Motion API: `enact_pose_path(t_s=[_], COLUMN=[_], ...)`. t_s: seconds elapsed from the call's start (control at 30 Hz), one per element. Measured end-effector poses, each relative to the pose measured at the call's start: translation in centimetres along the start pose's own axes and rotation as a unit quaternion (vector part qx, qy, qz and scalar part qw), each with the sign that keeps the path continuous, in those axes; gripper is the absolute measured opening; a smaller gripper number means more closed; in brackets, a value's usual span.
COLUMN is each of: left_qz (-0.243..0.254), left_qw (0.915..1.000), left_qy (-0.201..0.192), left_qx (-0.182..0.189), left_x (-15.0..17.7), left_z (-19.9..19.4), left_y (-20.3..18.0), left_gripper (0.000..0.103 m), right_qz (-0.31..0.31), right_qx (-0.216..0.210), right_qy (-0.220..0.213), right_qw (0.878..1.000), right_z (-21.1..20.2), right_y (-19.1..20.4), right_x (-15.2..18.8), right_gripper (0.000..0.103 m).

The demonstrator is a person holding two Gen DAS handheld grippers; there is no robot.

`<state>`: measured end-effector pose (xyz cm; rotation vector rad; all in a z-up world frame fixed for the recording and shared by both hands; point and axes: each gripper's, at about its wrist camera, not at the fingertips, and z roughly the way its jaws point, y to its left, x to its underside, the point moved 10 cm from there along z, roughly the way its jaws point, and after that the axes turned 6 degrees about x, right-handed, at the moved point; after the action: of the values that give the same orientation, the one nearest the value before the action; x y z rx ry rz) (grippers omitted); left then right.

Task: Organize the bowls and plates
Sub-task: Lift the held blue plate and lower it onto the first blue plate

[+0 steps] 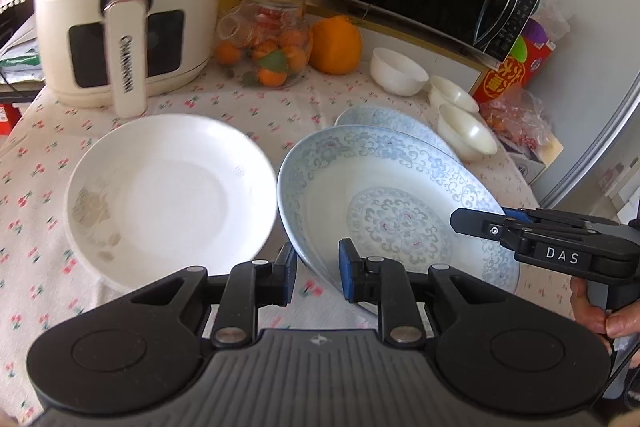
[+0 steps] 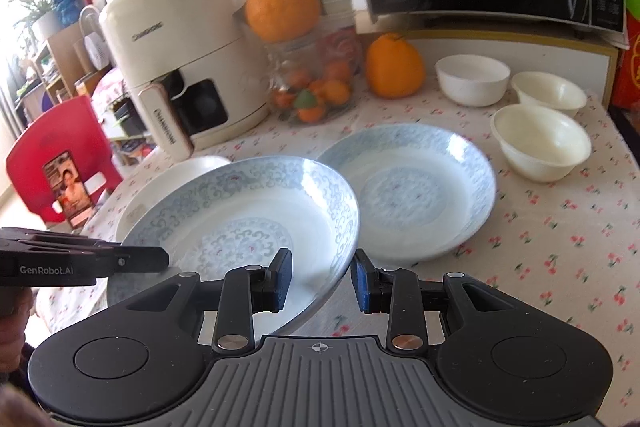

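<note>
Noted at lower centre of the left wrist view: left gripper (image 1: 317, 277), tongs spread, straddling the near rim of the front patterned plate (image 1: 400, 195). No firm clamp evident.

Noted at lower centre of the right wrist view: right gripper (image 2: 322, 281), tongs likewise spread, straddling the opposite rim of the same plate. Outer pad close to the rim; contact not confirmed.

Located mid-frame on the floral tablecloth (image 1: 40, 155): front patterned plate, tilted, overlapping the second patterned plate (image 2: 420, 187) behind it and lying just beside the white plate (image 1: 168, 187). Three bowls (image 2: 540, 143) grouped at the right, apart from the plates.

Risks, as judged:
- Slip of the tilted plate if lifted before both sets of tongs close squarely on the rim; glazed surface, thin edge.
- Chipping on the second patterned plate or the white plate if lowered unevenly.
- Uneven pull between the two grippers, twisting the plate out of one grip.

Hidden or unclear:
- Underside of the front plate, so cannot tell what supports it.
- Most of the white plate in the right wrist view, covered by the front plate.
- Motion blur across both views.
</note>
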<state>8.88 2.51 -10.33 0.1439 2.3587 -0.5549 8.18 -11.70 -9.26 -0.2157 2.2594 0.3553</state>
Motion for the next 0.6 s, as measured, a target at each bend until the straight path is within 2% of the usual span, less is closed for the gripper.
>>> enact_pose_path(t_s=[0.23,0.6], left_qz=[0.015,0.027], left_qw=[0.9999,0.9995], left_qy=[-0.002,0.018], left_qx=[0.008,-0.003], left_x=[-2.3,-3.3], left_z=[2.9,7.2], left_y=[-1.8,-2.9], left_gripper=[0.02,0.02], right_qz=[0.019,0.036], right_qx=[0.026,0.063], right_qy=[-0.014,0.014], right_qw=[0.999,0.997], right_z=[0.8,4.1], right_y=[-3.4,-7.1], right_x=[-2.3,-2.9], right_gripper=[0.032,0.032])
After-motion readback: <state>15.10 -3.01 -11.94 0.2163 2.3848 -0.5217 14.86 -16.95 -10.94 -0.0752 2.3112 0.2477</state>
